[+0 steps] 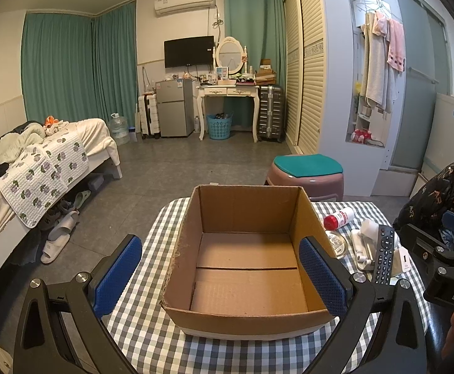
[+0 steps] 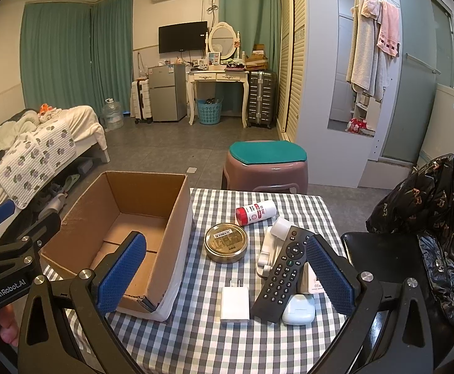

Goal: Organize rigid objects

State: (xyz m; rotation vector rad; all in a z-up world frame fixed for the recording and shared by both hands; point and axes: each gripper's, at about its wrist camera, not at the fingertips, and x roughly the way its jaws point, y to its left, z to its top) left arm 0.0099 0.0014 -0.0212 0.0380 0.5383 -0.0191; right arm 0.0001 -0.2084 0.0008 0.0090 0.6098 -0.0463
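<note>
cardboard box (image 1: 245,258) sits open on the checkered table (image 2: 196,336) with only its bare floor showing. beside it lie a round tin (image 2: 226,242), red-capped bottle (image 2: 255,212), black remote (image 2: 284,269), white charger (image 2: 235,304) and pale blue case (image 2: 299,309). left gripper (image 1: 224,275) is spread wide around the box, gripping nothing. right gripper (image 2: 227,275) is spread wide above the items, holding nothing.

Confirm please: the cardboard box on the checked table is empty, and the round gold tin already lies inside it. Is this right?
Not quite. The cardboard box is empty, but the round gold tin lies outside it, on the checked table to the box's right. The right wrist view shows this.
</note>
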